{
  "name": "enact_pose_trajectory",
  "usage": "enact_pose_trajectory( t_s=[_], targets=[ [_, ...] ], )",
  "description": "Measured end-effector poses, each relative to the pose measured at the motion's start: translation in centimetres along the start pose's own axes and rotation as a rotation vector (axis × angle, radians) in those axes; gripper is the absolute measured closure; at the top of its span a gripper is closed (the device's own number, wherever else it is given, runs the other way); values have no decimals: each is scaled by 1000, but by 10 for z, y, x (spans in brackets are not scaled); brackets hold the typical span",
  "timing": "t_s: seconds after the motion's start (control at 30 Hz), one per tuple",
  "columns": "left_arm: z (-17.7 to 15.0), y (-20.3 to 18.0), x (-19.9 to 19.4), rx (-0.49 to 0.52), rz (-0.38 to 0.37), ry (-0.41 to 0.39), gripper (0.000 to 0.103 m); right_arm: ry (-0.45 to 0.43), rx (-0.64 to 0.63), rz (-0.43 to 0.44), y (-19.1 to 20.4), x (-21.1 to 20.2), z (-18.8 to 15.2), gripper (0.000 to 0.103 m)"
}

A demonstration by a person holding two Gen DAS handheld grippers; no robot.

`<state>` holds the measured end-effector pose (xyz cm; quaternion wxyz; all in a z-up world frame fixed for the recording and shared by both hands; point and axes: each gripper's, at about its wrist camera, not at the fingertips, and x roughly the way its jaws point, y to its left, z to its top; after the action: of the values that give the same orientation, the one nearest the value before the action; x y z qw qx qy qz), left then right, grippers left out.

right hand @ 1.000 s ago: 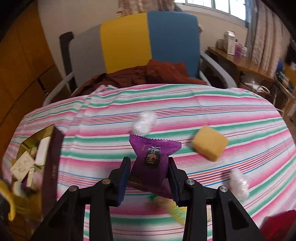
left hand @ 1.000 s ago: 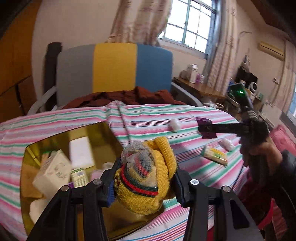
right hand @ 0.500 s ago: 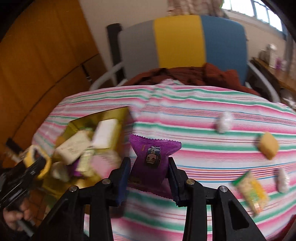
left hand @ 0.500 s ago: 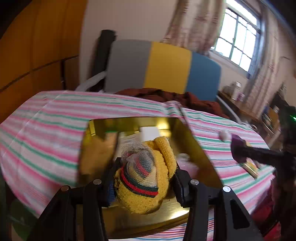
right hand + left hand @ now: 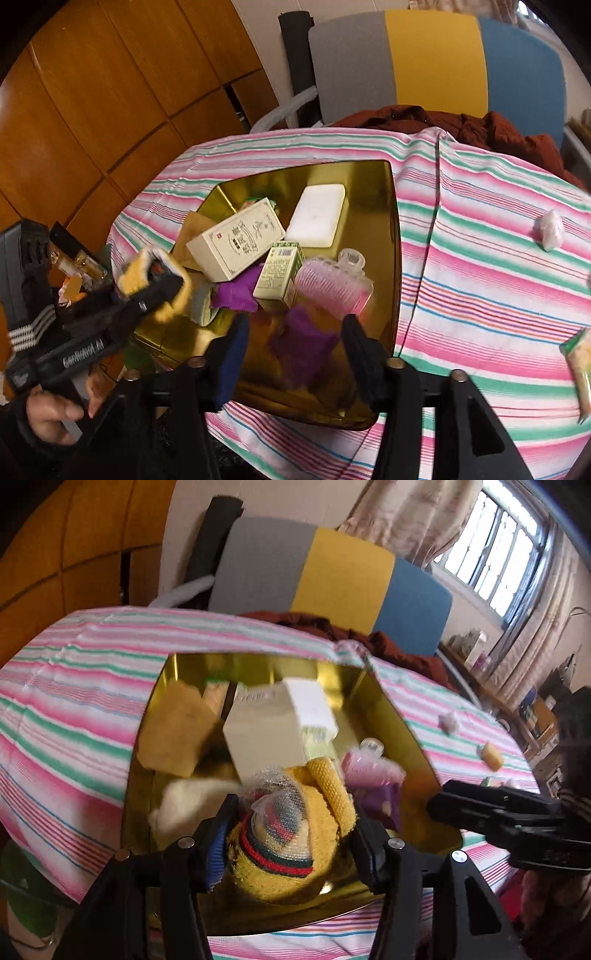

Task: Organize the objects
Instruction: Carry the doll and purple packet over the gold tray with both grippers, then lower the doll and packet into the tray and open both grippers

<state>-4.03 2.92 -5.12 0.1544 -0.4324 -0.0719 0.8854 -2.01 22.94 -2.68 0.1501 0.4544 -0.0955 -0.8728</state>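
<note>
A gold tray on the striped tablecloth holds several items: a white box, a white soap bar, a green carton, a pink bottle. My left gripper is shut on a yellow knitted bundle above the tray's near part; it also shows in the right wrist view. My right gripper is open over the tray, with a blurred purple packet below it in the tray.
On the cloth to the right lie a white wad, a yellow-green packet and a yellow sponge. A grey, yellow and blue chair with a brown garment stands behind the table. Wooden cabinets are at the left.
Both grippers have moved left over the gold tray. My right gripper has opened and let go of the purple packet, which now lies blurred in the tray. The left still holds the bundle.
</note>
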Motion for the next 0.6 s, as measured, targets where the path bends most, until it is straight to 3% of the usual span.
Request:
enact_pose_trajectory(
  t_s=[0.17, 0.37, 0.6],
  targets=[
    [-2, 0, 3, 11, 17, 5, 37, 14, 10, -5, 2, 3, -5, 40],
    [9, -4, -18, 29, 90, -81, 37, -14, 4, -52, 5, 1, -7, 34],
    [19, -12, -35, 62, 145, -117, 37, -66, -17, -110, 12, -8, -8, 17]
  ],
)
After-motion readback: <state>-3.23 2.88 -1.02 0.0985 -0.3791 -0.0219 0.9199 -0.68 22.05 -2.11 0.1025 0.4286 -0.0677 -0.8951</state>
